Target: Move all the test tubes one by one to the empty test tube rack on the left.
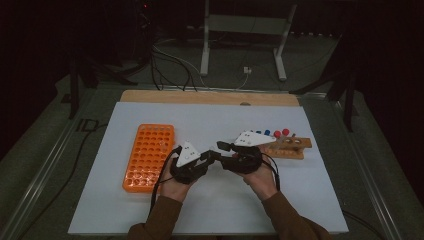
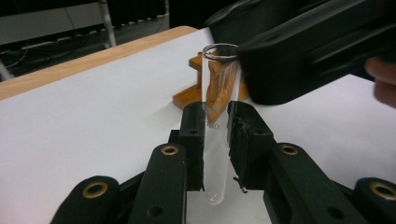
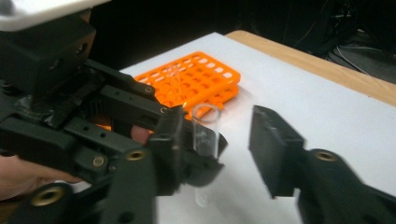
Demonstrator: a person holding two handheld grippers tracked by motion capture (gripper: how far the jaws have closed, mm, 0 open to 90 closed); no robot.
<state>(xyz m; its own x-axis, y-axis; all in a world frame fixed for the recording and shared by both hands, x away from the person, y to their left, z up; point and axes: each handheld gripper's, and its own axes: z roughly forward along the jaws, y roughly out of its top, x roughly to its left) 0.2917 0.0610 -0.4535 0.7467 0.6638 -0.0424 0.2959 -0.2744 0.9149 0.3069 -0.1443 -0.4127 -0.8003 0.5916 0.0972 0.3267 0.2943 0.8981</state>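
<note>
The left gripper (image 2: 217, 140) has its jaws closed on an empty glass test tube (image 2: 218, 116), upright between the pads. The right gripper (image 3: 219, 154) stands wide open around the rim. The tube looks light, slippery, breakable; grip mid-body, gently.

You're at a lab bench: an orange plastic tube rack (image 1: 148, 157), a wooden stand holding capped tubes (image 1: 288, 146), a clear glass test tube (image 2: 218, 121), and cables on the dark floor (image 1: 170, 65) behind.
</note>
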